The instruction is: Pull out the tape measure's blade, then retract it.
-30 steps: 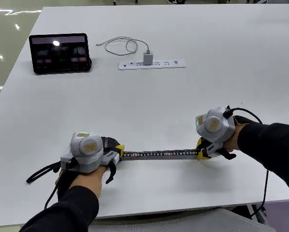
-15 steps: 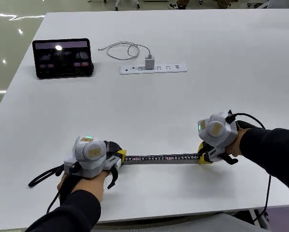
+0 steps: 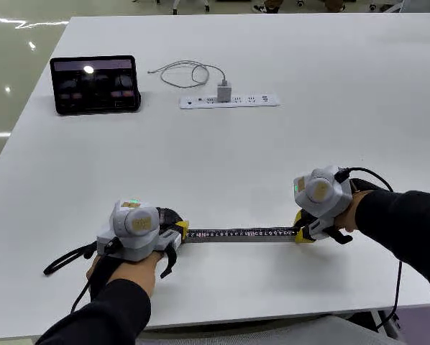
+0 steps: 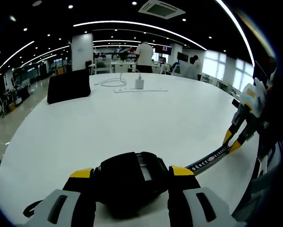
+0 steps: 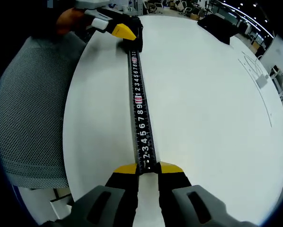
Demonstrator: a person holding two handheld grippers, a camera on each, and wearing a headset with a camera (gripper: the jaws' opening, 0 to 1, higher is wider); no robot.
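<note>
A black tape measure case (image 4: 132,177) sits between the yellow-tipped fingers of my left gripper (image 4: 131,172), which is shut on it near the table's front left (image 3: 165,223). Its blade (image 3: 240,233) runs flat across the white table to my right gripper (image 3: 300,233), drawn out about fifteen centimetres. In the right gripper view the numbered blade (image 5: 139,113) stretches away from my right gripper (image 5: 148,168), whose jaws are shut on the blade's end. The case (image 5: 132,41) lies at the far end there.
A dark tablet (image 3: 95,83) stands at the back left. A white power strip (image 3: 228,100) with a charger and coiled cable (image 3: 183,72) lies behind the middle. The table's front edge (image 3: 272,309) runs close below both grippers. A grey mesh chair back (image 5: 32,109) is beside the table.
The blade's span between the two grippers looks about the same. The head camera has shifted slightly; both grippers keep their hold.
</note>
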